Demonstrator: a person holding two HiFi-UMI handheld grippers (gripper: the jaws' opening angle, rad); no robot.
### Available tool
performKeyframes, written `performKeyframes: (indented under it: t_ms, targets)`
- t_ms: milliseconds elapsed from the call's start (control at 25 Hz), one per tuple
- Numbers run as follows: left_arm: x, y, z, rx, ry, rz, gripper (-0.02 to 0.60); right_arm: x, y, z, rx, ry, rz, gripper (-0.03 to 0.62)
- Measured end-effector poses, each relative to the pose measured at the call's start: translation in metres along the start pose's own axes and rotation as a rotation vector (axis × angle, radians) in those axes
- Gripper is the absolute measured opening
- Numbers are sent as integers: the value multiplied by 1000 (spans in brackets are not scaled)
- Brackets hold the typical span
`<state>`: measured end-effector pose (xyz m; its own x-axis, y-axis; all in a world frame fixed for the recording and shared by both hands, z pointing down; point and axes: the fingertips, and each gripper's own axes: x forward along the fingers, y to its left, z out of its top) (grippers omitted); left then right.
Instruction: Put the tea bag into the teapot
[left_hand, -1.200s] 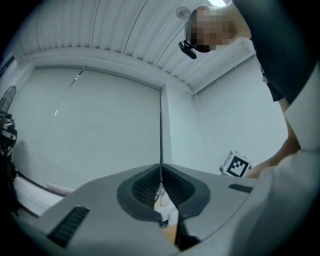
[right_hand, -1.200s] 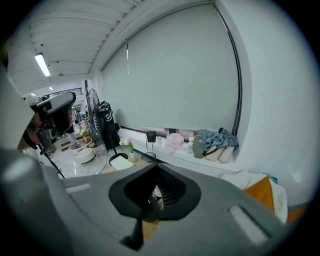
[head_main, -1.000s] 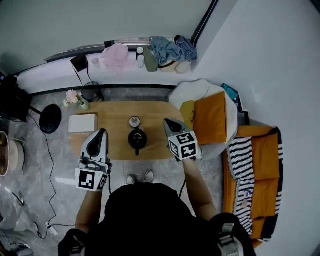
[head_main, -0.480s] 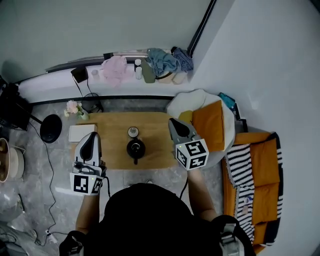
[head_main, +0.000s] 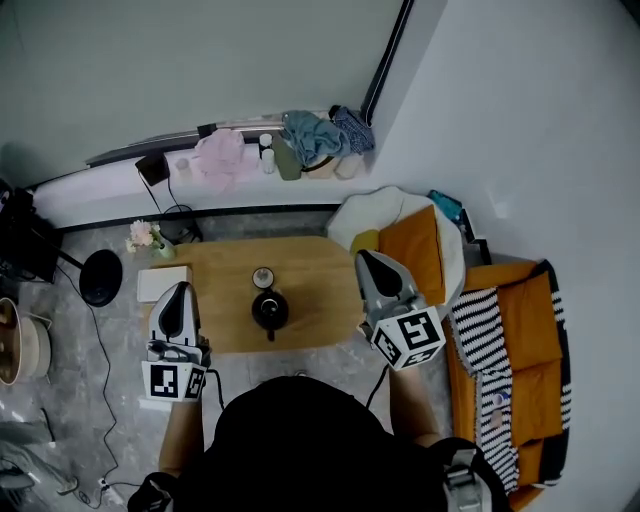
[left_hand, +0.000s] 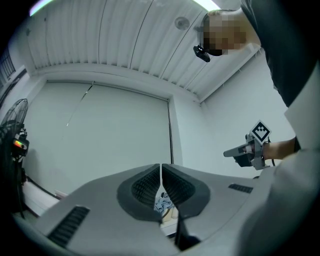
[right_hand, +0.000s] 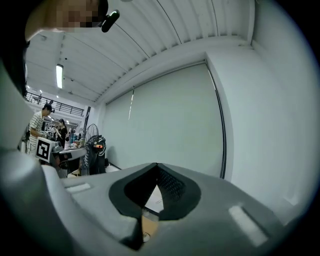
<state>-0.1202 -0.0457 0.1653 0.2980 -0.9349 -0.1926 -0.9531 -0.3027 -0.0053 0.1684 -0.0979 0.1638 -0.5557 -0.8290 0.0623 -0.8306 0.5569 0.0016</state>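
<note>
Head view looks steeply down on a pale wooden worktop with rounded corners, standing on a grey stone-patterned floor. The black teapot stands on it near the middle, toward the person's side. A small round cup stands just behind the teapot. A flat white box lies at the worktop's left end, and a small vase of pink flowers stands by the far left corner. The tea bag cannot be made out in any view.

On the floor to the left are a fan's round black base and trailing cables. A long white ledge runs under the plain wall and carries a pink cloth, a blue cloth and a few small bottles. To the right stand a round white armchair with an orange cushion and an orange sofa with a black-and-white striped throw.

The left tool is held over the worktop's left end and the right tool over its right end, well apart, with the teapot between them. Left gripper view shows its jaws pressed together, only a thin slit between the pads and nothing in it. Right gripper view likewise shows its jaws closed on nothing, with people at desks far off to the left.
</note>
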Motion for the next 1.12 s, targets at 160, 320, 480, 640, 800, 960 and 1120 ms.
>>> performKeyframes:
  t_ms: [160, 320, 480, 640, 800, 960, 1120]
  targets:
    - [-4, 3, -4, 2, 10, 14, 18, -21, -5, 14, -19, -43, -32, 5]
    - [-8, 4, -5, 3, 21, 20, 18, -40, -2, 24, -15, -80, -53, 5]
    - [-8, -1, -7, 14, 30, 20, 20, -56, -1, 22, -12, -90, -76, 5]
    - [-11, -3, -8, 13, 31, 24, 18, -62, 2, 8, -24, -61, -97, 5]
    - [-17, -3, -6, 21, 30, 29, 18, -61, 4, 5, -5, -72, -104, 5]
    - [-18, -5, -4, 29, 28, 28, 18, -56, 6, 12, -36, -86, -92, 5]
    - [-22, -6, -7, 25, 36, 31, 20, -55, 12, 10, -62, -89, -75, 5]
